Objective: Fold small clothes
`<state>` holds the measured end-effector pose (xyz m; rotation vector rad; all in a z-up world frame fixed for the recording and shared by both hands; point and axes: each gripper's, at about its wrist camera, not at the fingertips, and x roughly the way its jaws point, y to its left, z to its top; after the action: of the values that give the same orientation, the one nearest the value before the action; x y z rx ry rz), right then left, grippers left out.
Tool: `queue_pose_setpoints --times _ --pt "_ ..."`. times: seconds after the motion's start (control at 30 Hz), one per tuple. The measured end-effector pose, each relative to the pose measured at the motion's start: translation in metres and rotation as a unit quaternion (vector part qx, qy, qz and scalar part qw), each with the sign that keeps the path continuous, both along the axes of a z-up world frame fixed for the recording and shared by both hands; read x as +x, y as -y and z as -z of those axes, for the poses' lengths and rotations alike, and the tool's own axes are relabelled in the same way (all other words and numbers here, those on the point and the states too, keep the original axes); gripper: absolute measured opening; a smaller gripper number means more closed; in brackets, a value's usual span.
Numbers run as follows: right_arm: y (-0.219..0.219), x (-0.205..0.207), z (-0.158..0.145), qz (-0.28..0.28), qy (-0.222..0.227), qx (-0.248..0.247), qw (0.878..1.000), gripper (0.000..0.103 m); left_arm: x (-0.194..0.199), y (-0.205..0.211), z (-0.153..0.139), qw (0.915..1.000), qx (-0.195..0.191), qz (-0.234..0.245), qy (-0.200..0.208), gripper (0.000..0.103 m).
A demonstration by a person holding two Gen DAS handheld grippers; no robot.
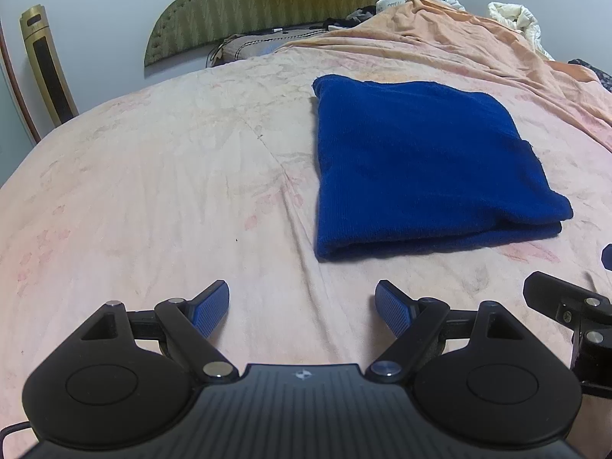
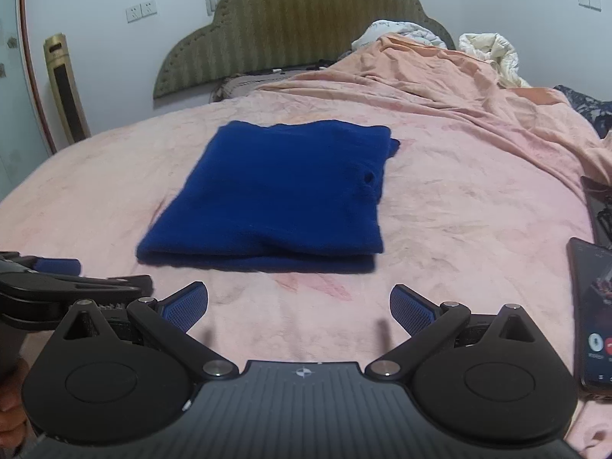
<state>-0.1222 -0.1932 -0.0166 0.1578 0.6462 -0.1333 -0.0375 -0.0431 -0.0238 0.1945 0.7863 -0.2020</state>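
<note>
Two grippers hung side by side over the near edge of the pink bedsheet (image 2: 459,199), empty: the left gripper (image 1: 302,308) had its blue pads well apart, and the right gripper (image 2: 299,308) stood equally wide. Right of the right gripper a phone (image 2: 593,313) lay on the sheet, screen lit. Just beyond the fingertips lay the blue garment (image 2: 275,195), folded into a flat, layered rectangle. Farther back rose a rumpled orange blanket (image 2: 440,72) and the green headboard (image 2: 290,34).
</note>
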Motion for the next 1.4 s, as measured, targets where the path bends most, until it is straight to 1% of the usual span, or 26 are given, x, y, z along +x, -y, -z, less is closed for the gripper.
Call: queue_pose_setpoints --times 0.2,0.4,0.7,0.93,1.4 --pt "0.0013 -0.0014 0.0001 -0.001 -0.004 -0.001 1.0 0.103 0.0012 0.0004 -0.0002 1.0 0.001 0.0 -0.002 0.084" --pt "-0.0047 -0.002 -0.001 -0.01 -0.002 -0.024 1.0 0.103 0.0046 -0.0005 0.0014 1.0 0.0 -0.004 -0.007 0.084" --pt "-0.0059 0.0016 0.0007 -0.017 -0.01 -0.022 1.0 0.103 0.0033 -0.0005 0.0022 1.0 0.001 -0.004 -0.008 0.084" --pt "-0.0063 0.0017 -0.0019 -0.014 -0.006 -0.026 1.0 0.103 0.003 -0.0001 0.0031 0.9999 0.003 -0.003 -0.009 0.084" --pt "-0.0019 -0.001 0.0013 -0.009 -0.009 -0.017 1.0 0.103 0.0026 0.0021 0.0035 0.9999 0.007 -0.002 -0.01 0.084"
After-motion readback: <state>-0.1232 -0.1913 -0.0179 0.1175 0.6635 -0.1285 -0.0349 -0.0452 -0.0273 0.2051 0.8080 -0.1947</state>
